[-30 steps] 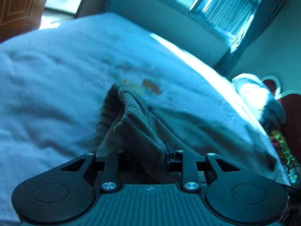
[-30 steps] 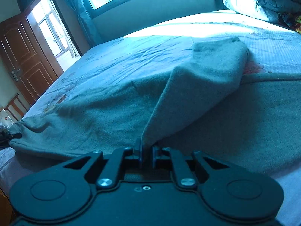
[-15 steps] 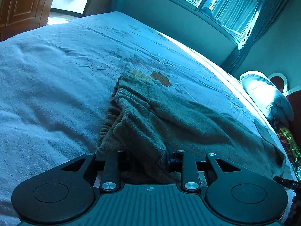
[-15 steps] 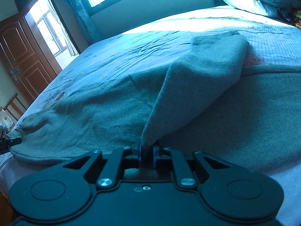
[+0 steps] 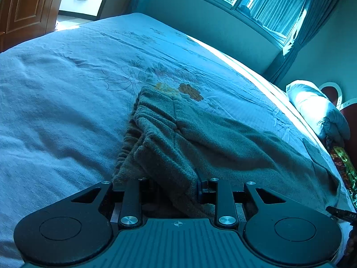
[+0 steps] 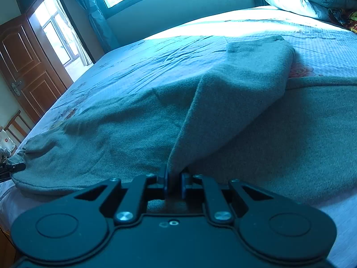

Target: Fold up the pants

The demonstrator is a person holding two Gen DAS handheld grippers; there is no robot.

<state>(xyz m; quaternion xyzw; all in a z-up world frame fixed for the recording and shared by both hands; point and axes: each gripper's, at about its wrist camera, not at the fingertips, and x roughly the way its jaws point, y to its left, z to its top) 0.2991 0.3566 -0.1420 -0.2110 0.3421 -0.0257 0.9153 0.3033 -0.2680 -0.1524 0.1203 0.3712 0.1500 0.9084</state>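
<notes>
- Left wrist view: pants on the bed, waistband end bunched; blur of a second ago gone, the swing has settled.
- Left gripper: half-closed on thick waistband fabric.
- Right gripper: nearly closed, pinching a raised fold; unchanged.
- Judgement: fold carried over, lay-down next.

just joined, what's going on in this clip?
A person with a gripper in each hand is folding grey pants on a bed. The left gripper has the bunched waistband end between its fingers. The right gripper is shut on a fabric edge near the leg end, lifting it into a ridge. The rest of the pants lies flat on the bed, and the fold is not laid down yet.
</notes>
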